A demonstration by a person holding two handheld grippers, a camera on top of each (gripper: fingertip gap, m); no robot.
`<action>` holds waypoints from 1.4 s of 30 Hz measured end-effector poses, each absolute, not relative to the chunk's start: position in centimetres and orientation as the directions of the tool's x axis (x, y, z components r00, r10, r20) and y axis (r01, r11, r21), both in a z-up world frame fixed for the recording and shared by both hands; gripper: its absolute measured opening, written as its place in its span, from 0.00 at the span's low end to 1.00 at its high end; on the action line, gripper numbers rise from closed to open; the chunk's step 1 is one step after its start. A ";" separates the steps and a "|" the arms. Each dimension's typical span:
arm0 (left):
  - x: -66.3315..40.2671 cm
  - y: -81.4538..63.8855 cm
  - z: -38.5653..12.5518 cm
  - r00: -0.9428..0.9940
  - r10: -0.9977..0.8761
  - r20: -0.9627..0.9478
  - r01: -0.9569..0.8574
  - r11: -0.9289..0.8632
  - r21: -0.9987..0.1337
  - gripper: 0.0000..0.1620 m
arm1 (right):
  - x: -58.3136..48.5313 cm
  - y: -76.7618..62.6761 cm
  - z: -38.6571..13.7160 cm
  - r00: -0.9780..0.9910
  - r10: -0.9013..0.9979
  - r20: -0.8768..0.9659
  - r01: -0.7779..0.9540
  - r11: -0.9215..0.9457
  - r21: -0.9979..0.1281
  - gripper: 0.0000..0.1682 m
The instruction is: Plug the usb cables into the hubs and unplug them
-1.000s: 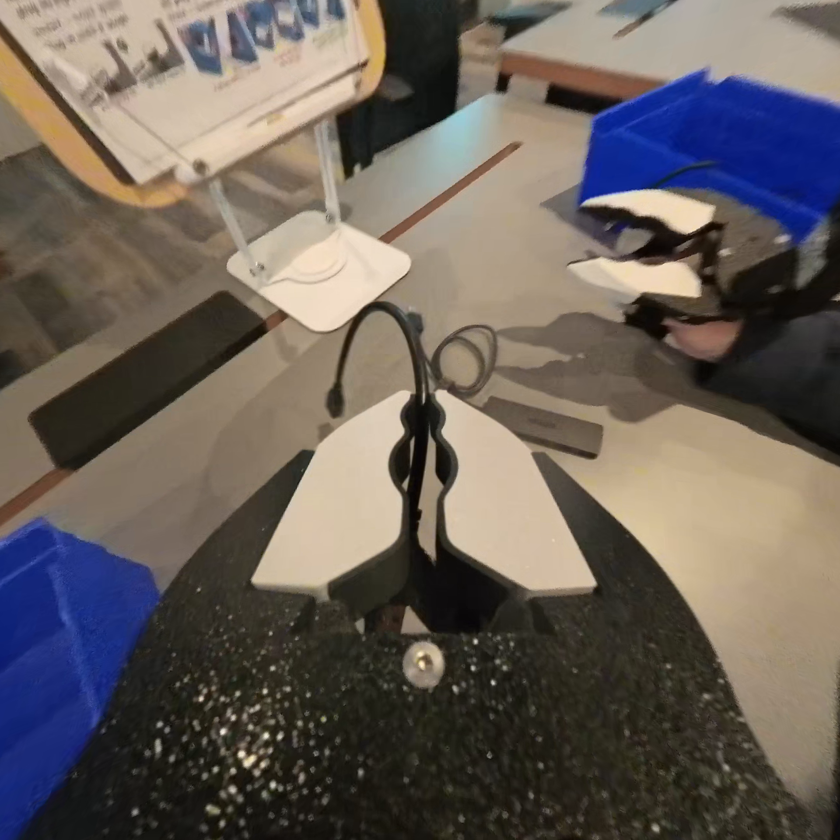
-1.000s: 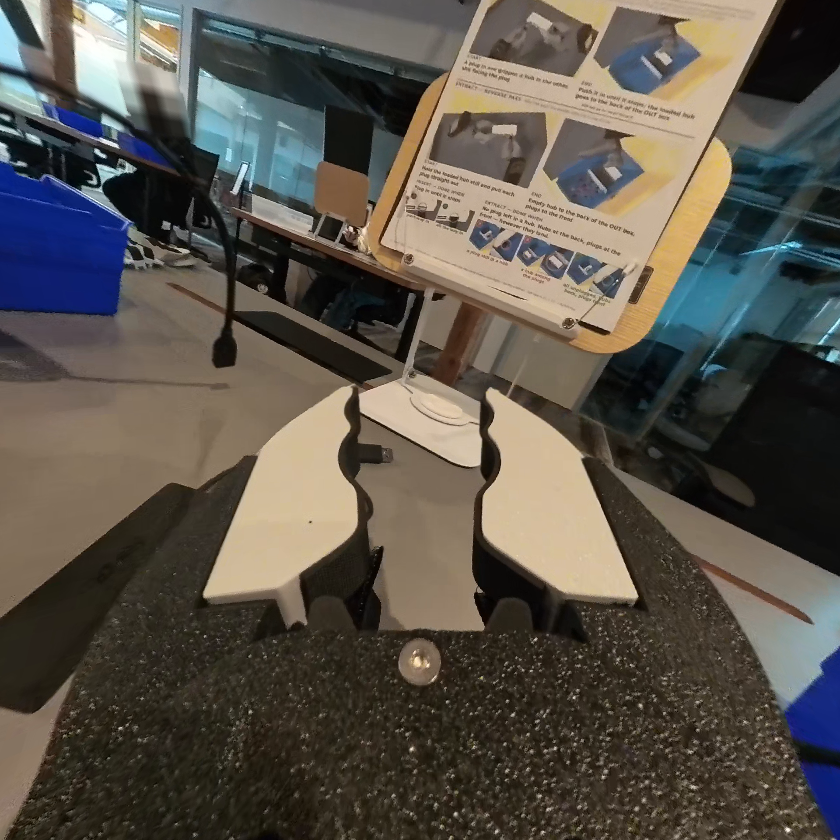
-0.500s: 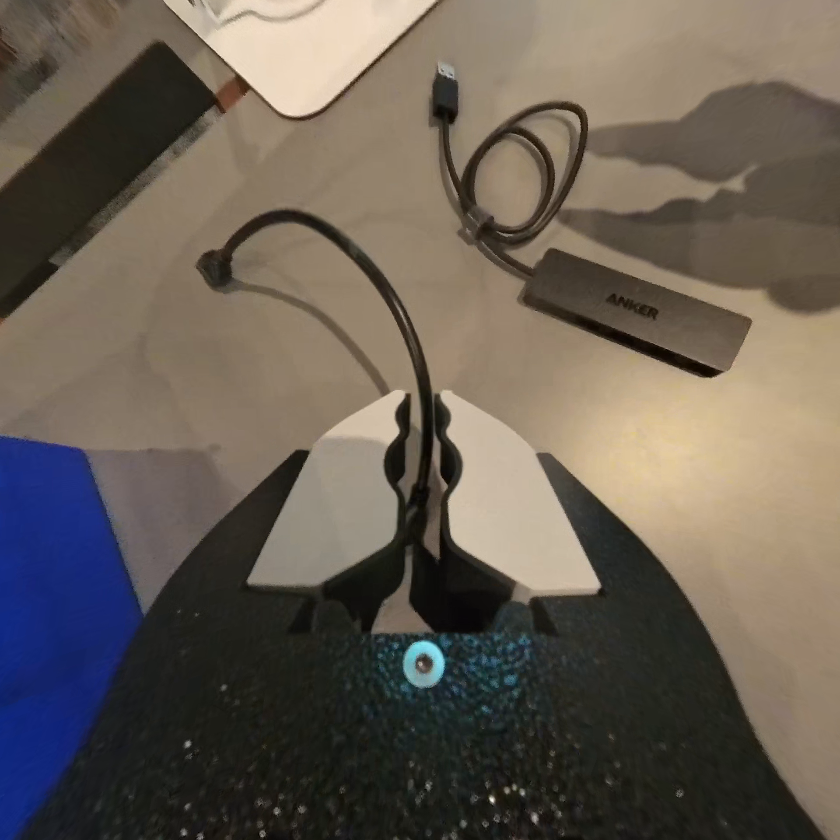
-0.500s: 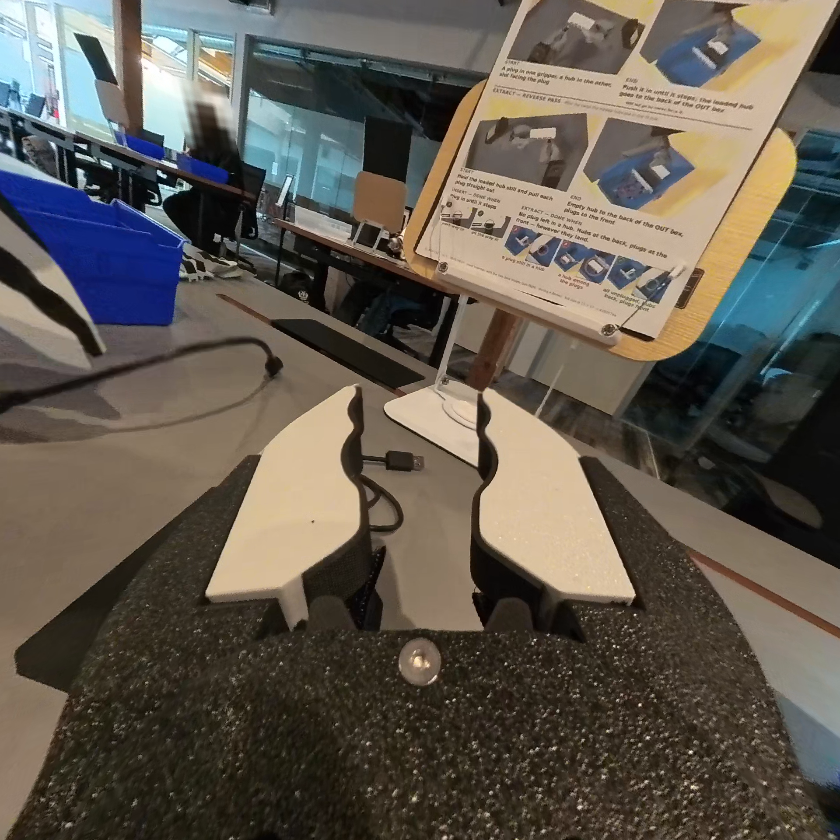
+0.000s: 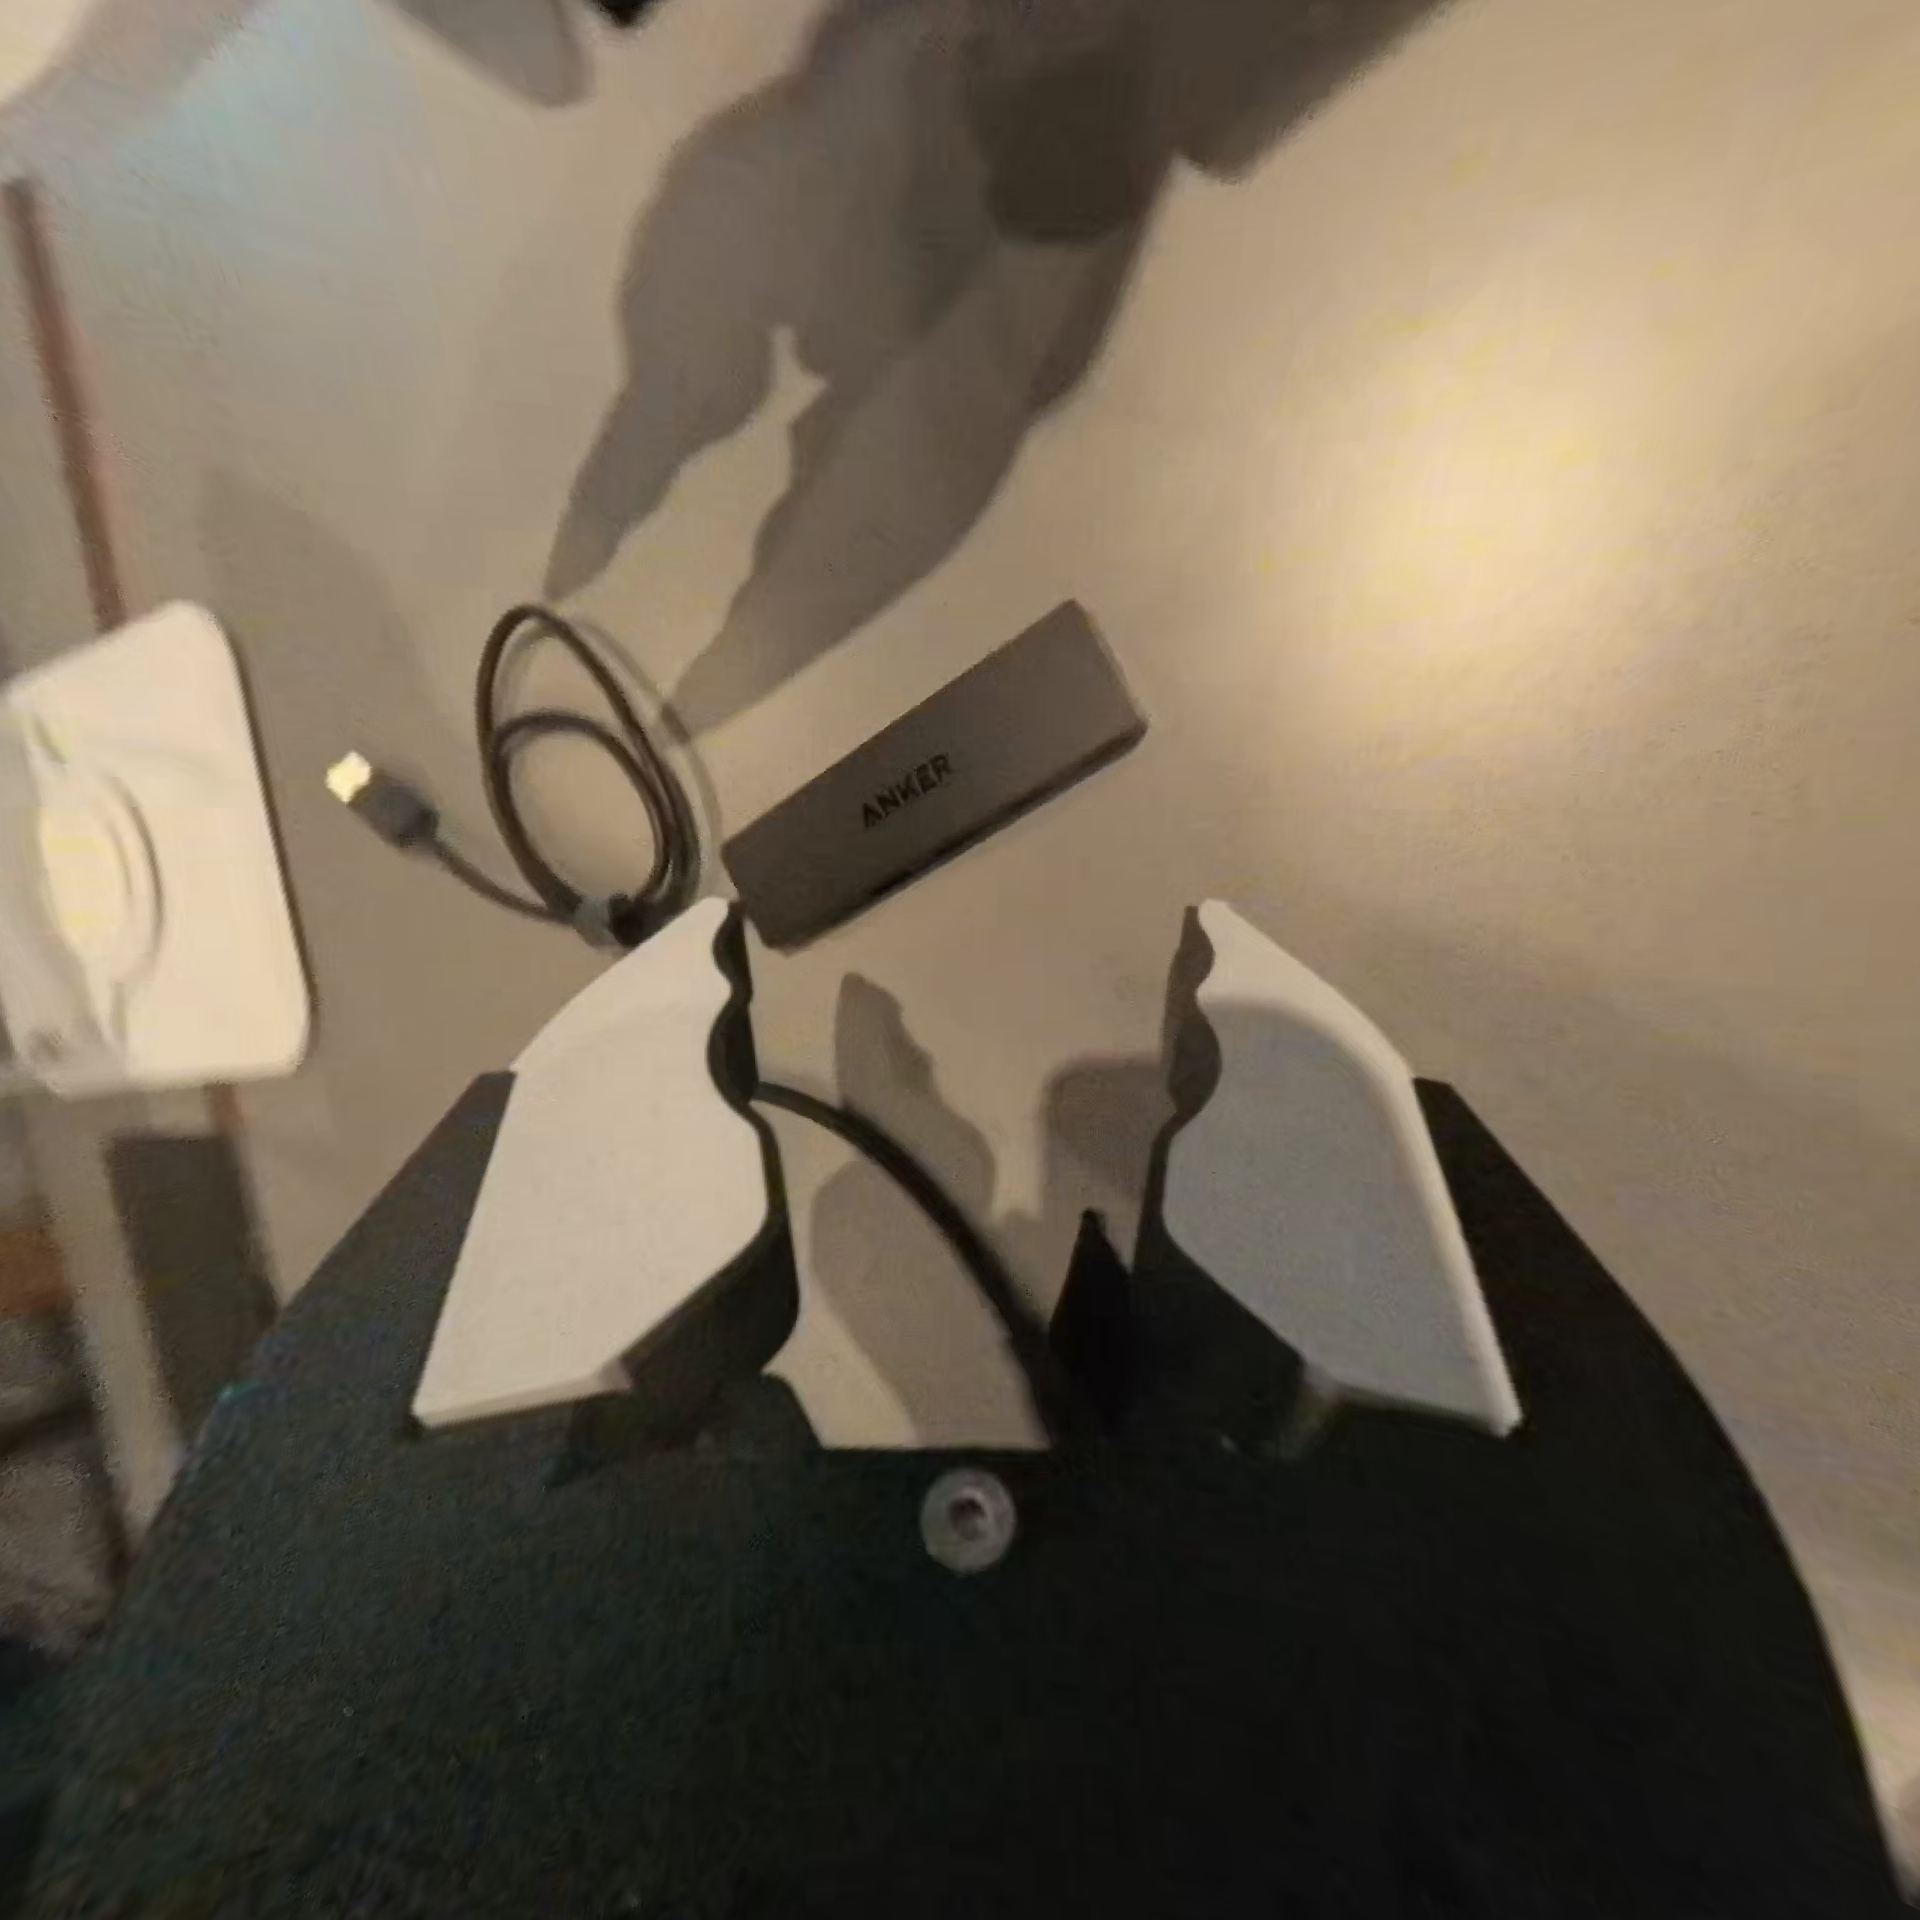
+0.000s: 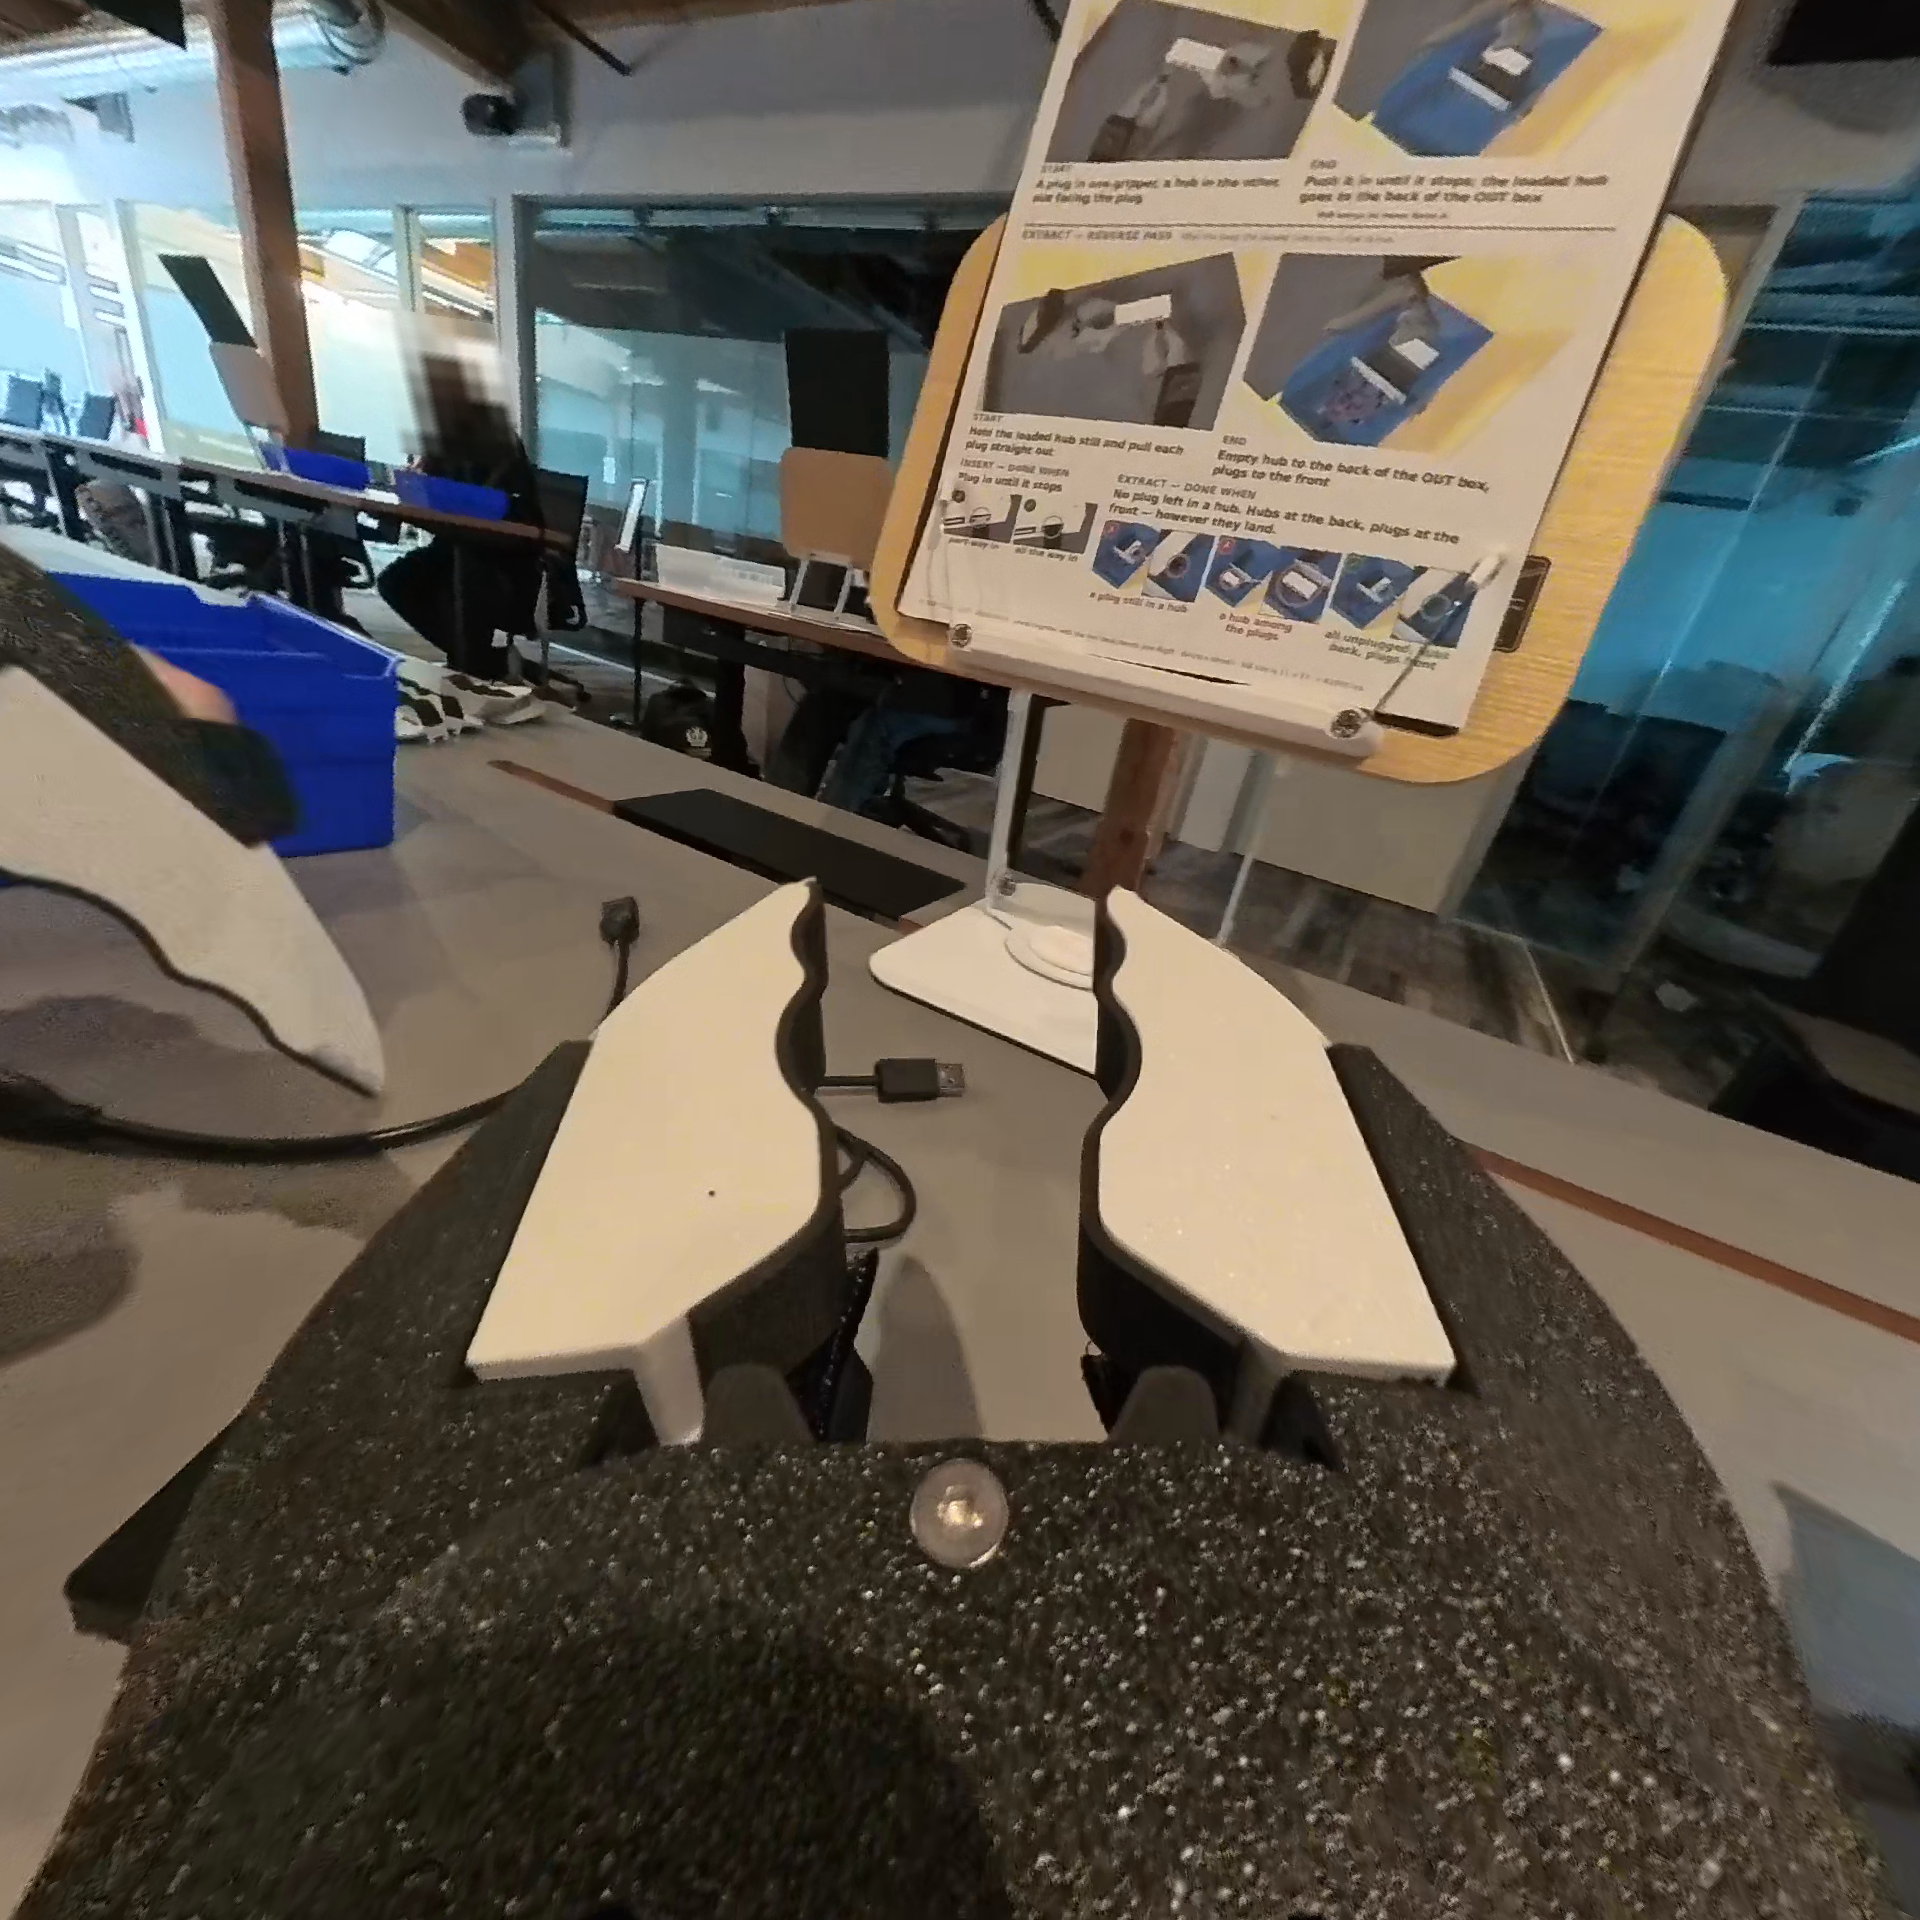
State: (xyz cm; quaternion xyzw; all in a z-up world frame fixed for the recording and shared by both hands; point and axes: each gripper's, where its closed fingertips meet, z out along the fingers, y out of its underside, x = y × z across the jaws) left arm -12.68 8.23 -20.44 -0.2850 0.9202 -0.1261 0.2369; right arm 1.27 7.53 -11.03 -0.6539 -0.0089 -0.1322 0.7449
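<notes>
My left gripper (image 5: 961,914) is open, pointing down at the table. A loose black usb cable (image 5: 883,1174) runs between its spread fingers, not gripped. In the right wrist view this cable (image 6: 312,1138) lies on the table with its plug (image 6: 620,920) at the far end. A dark grey hub (image 5: 935,774) lies just beyond the left fingertips, with its own coiled cable (image 5: 582,769) and usb plug (image 5: 364,790). My right gripper (image 6: 958,894) is open and empty, low over the hub's plug (image 6: 920,1078) and coil (image 6: 873,1184). The left gripper (image 6: 208,935) shows at its left edge.
An instruction sign (image 6: 1247,364) on a white stand base (image 6: 997,966) stands behind the hub; the base also shows in the left wrist view (image 5: 156,852). A blue bin (image 6: 291,707) sits far left. A black strip (image 6: 779,842) is set in the grey table. The dark grey hub (image 5: 935,774) lies around 5 cm away from my left fingertips.
My left gripper has opened and let go of the black cable, which now lies on the table. It has tilted down and moved over toward the hub. The right gripper has stayed open.
</notes>
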 end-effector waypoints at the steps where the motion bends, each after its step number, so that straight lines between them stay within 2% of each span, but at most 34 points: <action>1: -12.4 8.2 -20.6 -0.790 -0.512 -0.338 -0.417 0.852 -0.317 0.48 | 1.6 7.4 -11.0 0.964 -0.196 0.179 0.204 0.112 -0.973 0.29; 4: -11.4 8.3 -20.8 -0.900 -0.364 -0.239 -0.319 0.924 -0.210 0.50 | 2.5 6.7 -10.2 0.958 -0.234 0.166 0.203 0.143 -0.969 0.29; 7: -10.8 9.5 -21.8 -0.962 -0.206 -0.180 -0.205 0.978 -0.025 0.52 | 3.2 6.1 -9.6 0.955 -0.260 0.141 0.190 0.173 -0.967 0.29; 10: -10.3 9.6 -22.9 -0.986 -0.115 -0.117 -0.123 0.991 0.059 0.52 | 3.9 6.0 -9.7 0.957 -0.271 0.107 0.160 0.180 -0.971 0.29; 15: -9.1 10.6 -24.2 -0.997 -0.042 -0.058 -0.048 0.992 0.117 0.47 | 4.6 6.0 -9.8 0.959 -0.276 0.067 0.122 0.184 -0.975 0.29; 20: -9.5 11.0 -24.9 -0.996 -0.070 0.047 -0.061 0.985 0.160 0.39 | 4.8 5.9 -9.8 0.958 -0.279 0.062 0.118 0.187 -0.975 0.29; 24: -9.0 11.3 -25.2 -0.999 -0.011 0.037 -0.004 0.983 0.186 0.35 | 4.8 6.1 -9.8 0.959 -0.276 0.063 0.118 0.186 -0.976 0.29; 30: -8.4 10.8 -25.1 -0.998 0.053 -0.026 0.048 0.982 0.180 0.21 | 4.6 6.1 -9.9 0.962 -0.265 0.062 0.113 0.183 -0.976 0.29; 33: -8.5 10.6 -24.5 -0.998 -0.037 -0.049 -0.043 0.993 0.113 0.21 | 4.4 6.3 -9.9 0.971 -0.234 0.043 0.090 0.194 -0.977 0.29; 38: -9.0 9.6 -21.0 -0.950 -0.312 -0.001 -0.305 0.930 -0.205 0.20 | 3.4 6.0 -9.4 0.988 -0.148 0.043 0.078 0.234 -0.969 0.24; 42: -9.8 9.3 -17.4 -0.897 -0.432 0.093 -0.431 0.808 -0.401 0.20 | 0.6 6.4 -9.1 0.997 0.019 0.075 0.067 0.261 -0.963 0.27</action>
